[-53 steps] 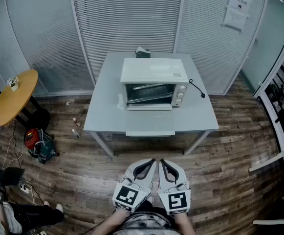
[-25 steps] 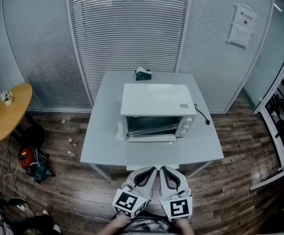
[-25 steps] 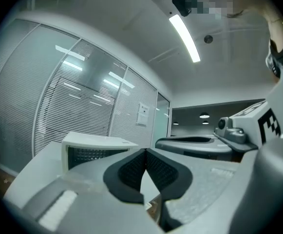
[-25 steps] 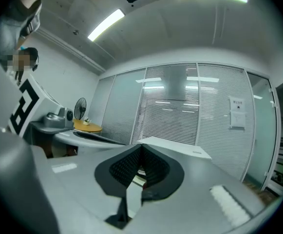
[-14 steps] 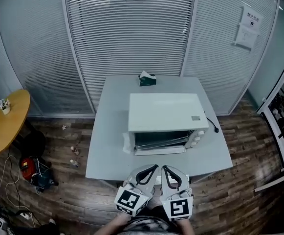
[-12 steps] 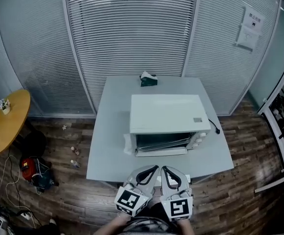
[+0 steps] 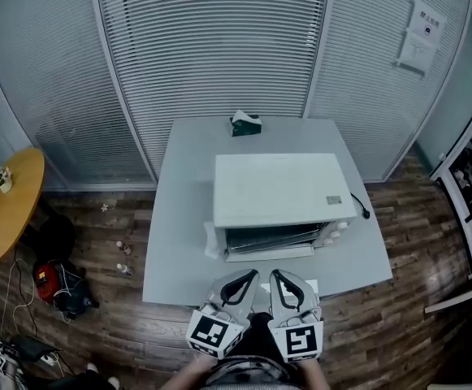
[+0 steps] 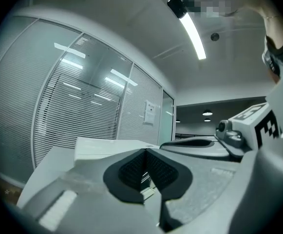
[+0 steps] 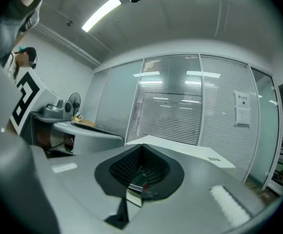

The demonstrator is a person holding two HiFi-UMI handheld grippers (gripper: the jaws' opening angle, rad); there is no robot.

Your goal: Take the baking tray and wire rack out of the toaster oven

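A white toaster oven stands on a grey table, its dark glass front facing me with metal bars faintly showing behind it. The tray and rack cannot be made out separately. My left gripper and right gripper are side by side at the table's near edge, just short of the oven front, both shut and empty. In the left gripper view the pads press together, with the oven beyond them. In the right gripper view the pads also meet, in front of the oven.
A green tissue box sits at the table's far edge. A black power cord trails off the oven's right side. A round wooden table and a red bag are at the left. Glass walls with blinds stand behind.
The table and oven have come nearer in the head view. Both grippers, earlier over the wooden floor, now reach the table's near edge, still shut and side by side.
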